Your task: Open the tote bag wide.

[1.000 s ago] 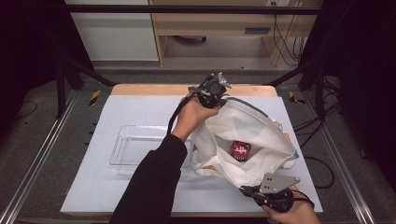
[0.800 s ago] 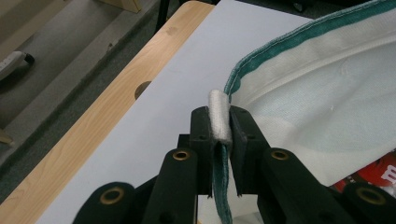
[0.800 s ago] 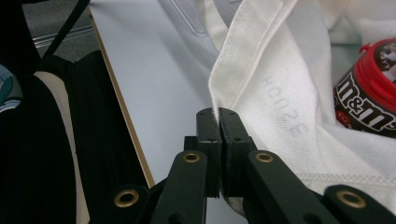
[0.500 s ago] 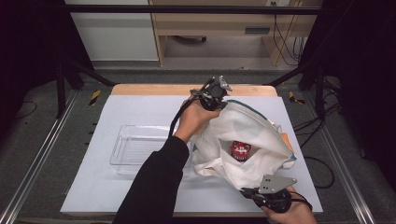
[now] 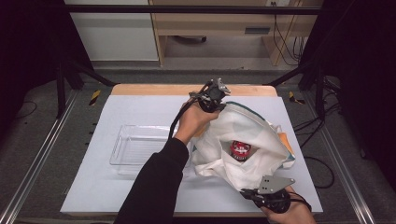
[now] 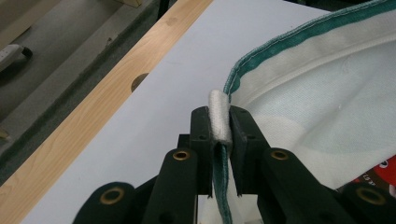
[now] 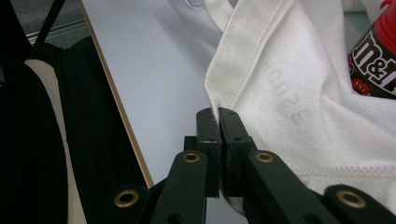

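A white cloth bag (image 5: 252, 135) with green trim lies on the white table sheet, its mouth held wide. Inside it stands a red-capped brown candy container (image 5: 240, 150), whose label also shows in the right gripper view (image 7: 377, 70). My left gripper (image 5: 215, 94) holds the bag's far rim raised, and its jaws are shut on the folded green-edged hem (image 6: 219, 116). At the near table edge my right gripper (image 5: 252, 191) is shut on the bag's near rim (image 7: 219, 100), the cloth pinched between the closed jaws.
A clear plastic tray (image 5: 140, 148) sits empty to the left of the bag. The person's dark sleeve (image 5: 154, 186) crosses the tray's right end. A wooden strip (image 5: 154, 89) borders the table's far edge. Bare white sheet lies at the front left.
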The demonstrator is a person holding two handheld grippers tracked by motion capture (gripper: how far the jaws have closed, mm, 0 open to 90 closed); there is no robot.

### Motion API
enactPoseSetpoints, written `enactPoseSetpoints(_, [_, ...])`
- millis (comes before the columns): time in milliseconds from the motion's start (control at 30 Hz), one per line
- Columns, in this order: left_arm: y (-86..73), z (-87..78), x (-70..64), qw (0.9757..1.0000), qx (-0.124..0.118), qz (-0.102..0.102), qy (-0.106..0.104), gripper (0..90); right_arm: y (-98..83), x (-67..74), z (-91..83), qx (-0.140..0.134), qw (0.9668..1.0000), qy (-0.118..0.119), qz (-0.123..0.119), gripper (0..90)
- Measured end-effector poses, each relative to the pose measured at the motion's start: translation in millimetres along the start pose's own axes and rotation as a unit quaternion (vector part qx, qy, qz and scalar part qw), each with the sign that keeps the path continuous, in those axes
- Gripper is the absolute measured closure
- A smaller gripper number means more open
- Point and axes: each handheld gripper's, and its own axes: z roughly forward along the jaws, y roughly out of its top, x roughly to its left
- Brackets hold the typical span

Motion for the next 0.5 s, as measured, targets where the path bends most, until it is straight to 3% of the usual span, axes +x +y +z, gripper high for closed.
enactPoseSetpoints(167, [-0.7,3.4,-0.9,1.0000,0.005,0.002,0.004,80.3,-1.3,0.5,2.2,0.003,1.0000,0.000,-0.001,88.7])
enactPoseSetpoints(500, [-9.3,11.4,-0.8,0.9999,0.009,-0.008,-0.009,80.3,-4.6,0.3,5.5,0.009,1.0000,0.001,0.001,88.6])
